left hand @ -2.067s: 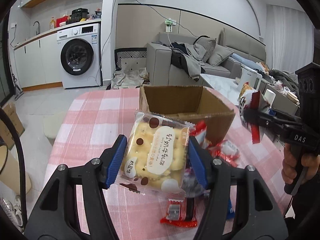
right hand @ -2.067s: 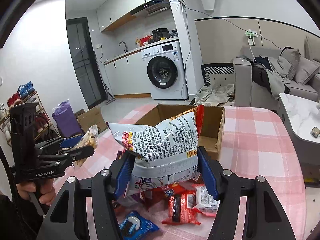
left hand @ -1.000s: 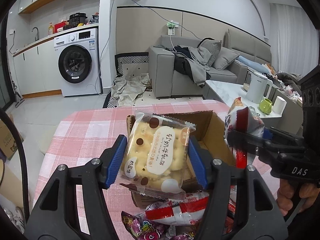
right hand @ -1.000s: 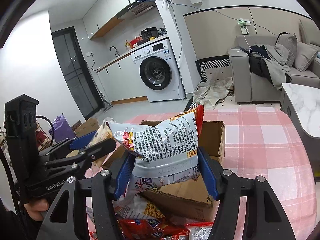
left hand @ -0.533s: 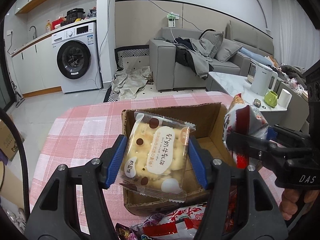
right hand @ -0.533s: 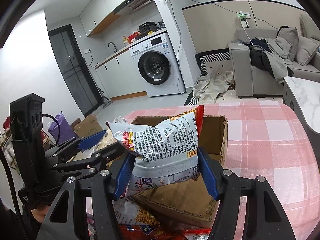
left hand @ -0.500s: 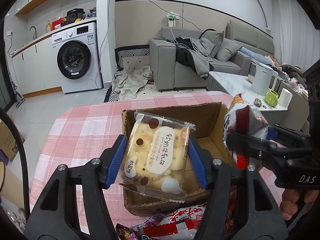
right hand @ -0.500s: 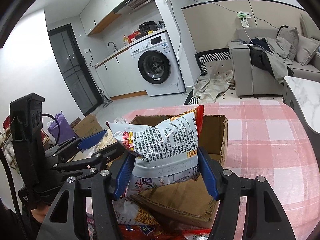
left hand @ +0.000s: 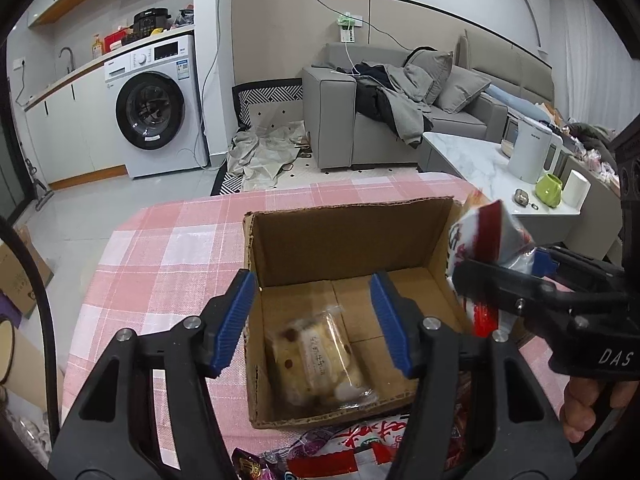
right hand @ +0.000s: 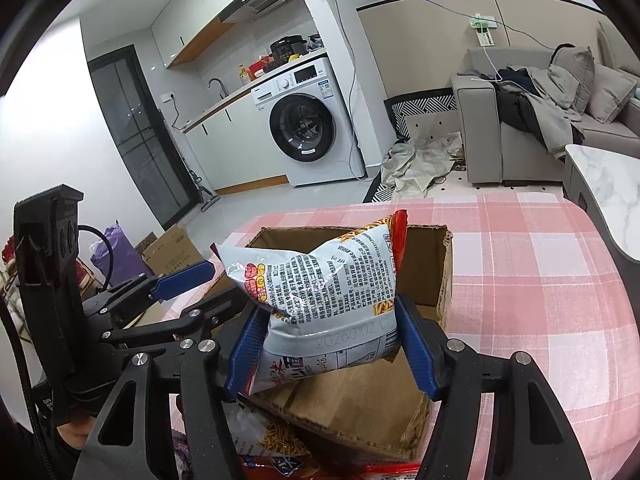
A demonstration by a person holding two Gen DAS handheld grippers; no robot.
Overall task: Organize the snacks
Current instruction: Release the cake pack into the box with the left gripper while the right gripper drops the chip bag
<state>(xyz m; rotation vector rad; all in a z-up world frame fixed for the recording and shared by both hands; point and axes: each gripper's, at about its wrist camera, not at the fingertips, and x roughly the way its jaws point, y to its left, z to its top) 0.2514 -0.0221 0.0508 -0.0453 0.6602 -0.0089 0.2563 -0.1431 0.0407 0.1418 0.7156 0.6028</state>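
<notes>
Left claw (left hand: 312,320): seen from the left wrist view with its blue-padded fingers (left hand: 234,322) spread apart and nothing gripped between them; it is held over the open box.
Biscuit packet: a clear plastic packet of pale yellow biscuits with a white label (left hand: 320,364) is seen lying on the floor of the box, near its front wall, directly below the gap of the left claw; its outline is blurred.
Box: an open brown corrugated cardboard box (left hand: 348,240) is set on the bench, its flaps folded outward.
Right claw (right hand: 330,346): its jaws are opening, yet the blue pads (right hand: 414,350) are seen still pressed against both sides of the bag.
Noodle-snack bag: a puffy silver-and-white foil bag with black print and a red sealed edge (right hand: 320,284) is held between the right claw's pads, above the near edge of the box.
Bench: a surface covered by a pink-and-white checked cloth (right hand: 532,304) carries the box.
Loose snacks: several red, purple and white wrappers (left hand: 360,446) are heaped on the bench just in front of the box.
Hand: part of a person's hand (left hand: 588,406) is seen on the right claw's handle.
</notes>
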